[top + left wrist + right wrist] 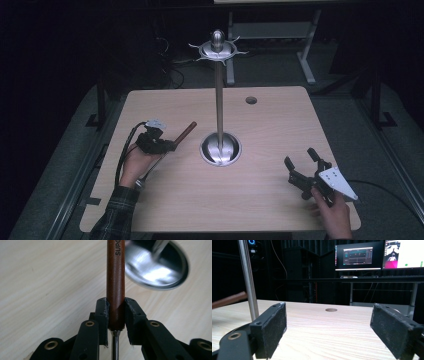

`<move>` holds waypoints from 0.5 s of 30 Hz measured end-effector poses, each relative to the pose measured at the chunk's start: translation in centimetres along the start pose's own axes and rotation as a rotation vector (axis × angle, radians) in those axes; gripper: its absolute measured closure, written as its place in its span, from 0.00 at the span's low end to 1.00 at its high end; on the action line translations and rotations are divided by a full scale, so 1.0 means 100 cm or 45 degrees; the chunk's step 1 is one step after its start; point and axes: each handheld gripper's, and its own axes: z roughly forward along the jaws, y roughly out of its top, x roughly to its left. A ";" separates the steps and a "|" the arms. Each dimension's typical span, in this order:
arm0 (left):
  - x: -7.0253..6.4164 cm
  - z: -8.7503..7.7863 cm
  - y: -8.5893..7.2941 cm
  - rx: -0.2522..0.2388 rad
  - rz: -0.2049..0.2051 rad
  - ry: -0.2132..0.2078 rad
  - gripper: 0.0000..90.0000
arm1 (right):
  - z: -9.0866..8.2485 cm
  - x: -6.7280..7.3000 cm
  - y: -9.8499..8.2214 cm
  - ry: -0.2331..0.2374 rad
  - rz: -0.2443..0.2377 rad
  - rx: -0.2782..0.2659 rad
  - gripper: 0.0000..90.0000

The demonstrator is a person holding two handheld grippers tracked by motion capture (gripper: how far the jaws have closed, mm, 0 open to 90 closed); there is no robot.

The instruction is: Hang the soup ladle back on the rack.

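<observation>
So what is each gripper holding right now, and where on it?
The left gripper clamps a brown wooden handle at its lower end, just above the metal shank. The right gripper is open, holding nothing.

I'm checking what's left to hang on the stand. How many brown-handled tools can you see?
1. The brown-handled tool is clamped in the left hand-held gripper, left of the metal stand. Its far end is hidden behind the hand, and no others lie on the table.
</observation>
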 end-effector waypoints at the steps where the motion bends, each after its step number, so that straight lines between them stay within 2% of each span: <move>1: -0.002 -0.004 0.001 -0.024 0.009 -0.005 0.82 | 0.000 0.000 0.000 0.001 -0.002 -0.001 0.14; 7: -0.011 -0.025 0.010 -0.159 0.033 -0.044 0.83 | 0.000 0.000 0.000 -0.003 0.003 -0.004 0.14; 11: -0.013 -0.036 0.012 -0.220 0.058 -0.055 0.83 | 0.001 0.002 0.000 -0.011 -0.020 0.008 0.14; 15: -0.016 -0.046 0.013 -0.282 0.061 -0.076 0.83 | 0.001 0.003 0.000 -0.006 -0.033 0.018 0.14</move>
